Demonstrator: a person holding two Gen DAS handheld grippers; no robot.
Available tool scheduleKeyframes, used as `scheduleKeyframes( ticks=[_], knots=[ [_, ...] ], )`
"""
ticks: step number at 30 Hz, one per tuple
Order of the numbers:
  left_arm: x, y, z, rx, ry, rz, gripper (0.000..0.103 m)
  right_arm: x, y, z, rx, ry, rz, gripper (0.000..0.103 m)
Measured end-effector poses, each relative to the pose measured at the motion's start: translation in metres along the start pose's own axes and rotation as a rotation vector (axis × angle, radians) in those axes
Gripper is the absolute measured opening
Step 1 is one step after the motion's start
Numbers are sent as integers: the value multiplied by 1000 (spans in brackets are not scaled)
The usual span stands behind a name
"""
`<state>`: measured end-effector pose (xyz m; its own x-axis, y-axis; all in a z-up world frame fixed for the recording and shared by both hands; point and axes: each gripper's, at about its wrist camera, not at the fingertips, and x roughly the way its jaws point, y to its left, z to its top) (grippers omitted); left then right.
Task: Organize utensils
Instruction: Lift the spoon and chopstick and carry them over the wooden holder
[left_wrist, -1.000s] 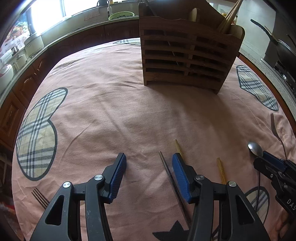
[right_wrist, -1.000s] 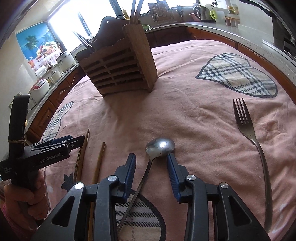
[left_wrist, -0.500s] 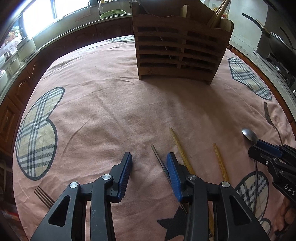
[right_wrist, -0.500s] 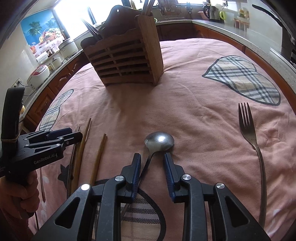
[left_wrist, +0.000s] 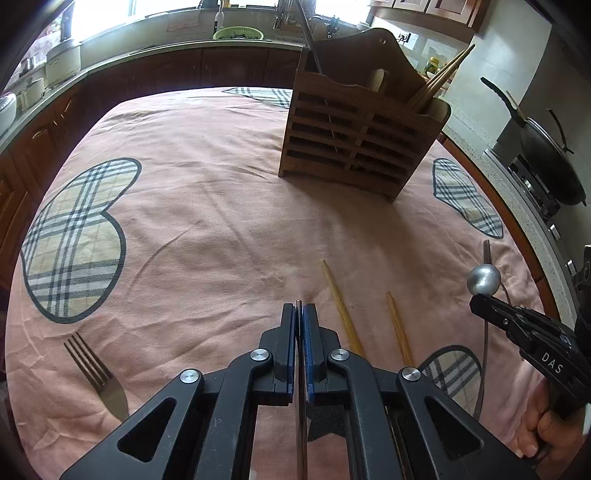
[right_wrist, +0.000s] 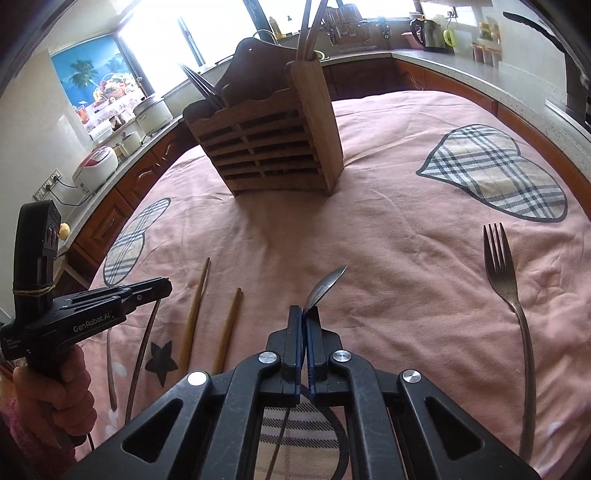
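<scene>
My left gripper is shut on a dark metal chopstick whose tip shows between the blue pads. My right gripper is shut on the handle of a metal spoon, its bowl tilted up off the cloth; the spoon bowl also shows in the left wrist view. The slatted wooden utensil holder stands at the far side of the table with chopsticks in it. Two wooden chopsticks lie on the pink cloth between the grippers, also in the right wrist view.
A fork lies right of my right gripper. Another fork lies at the left front. The pink tablecloth has plaid heart patches. A wok sits on the stove to the right. Counters ring the table.
Both grippers went from open to shut: the left closed on the metal chopstick, the right closed on the spoon handle and tipped the bowl up off the cloth.
</scene>
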<state>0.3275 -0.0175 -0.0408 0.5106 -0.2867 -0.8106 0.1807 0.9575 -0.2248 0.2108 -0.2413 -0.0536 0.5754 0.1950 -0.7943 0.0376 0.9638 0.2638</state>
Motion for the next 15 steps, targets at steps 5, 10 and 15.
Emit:
scheduleKeyframes(
  ticks=[5, 10, 15],
  knots=[
    [-46, 1, -5, -3, -70, -29, 2, -20, 7, 3, 1, -40, 37, 2],
    [-97, 1, -11, -10, -158, -48, 2, -43, 18, 9, -19, -97, 52, 2],
    [-138, 1, -20, -15, -239, -59, 2, -63, 28, 16, -39, -151, 60, 2]
  ],
)
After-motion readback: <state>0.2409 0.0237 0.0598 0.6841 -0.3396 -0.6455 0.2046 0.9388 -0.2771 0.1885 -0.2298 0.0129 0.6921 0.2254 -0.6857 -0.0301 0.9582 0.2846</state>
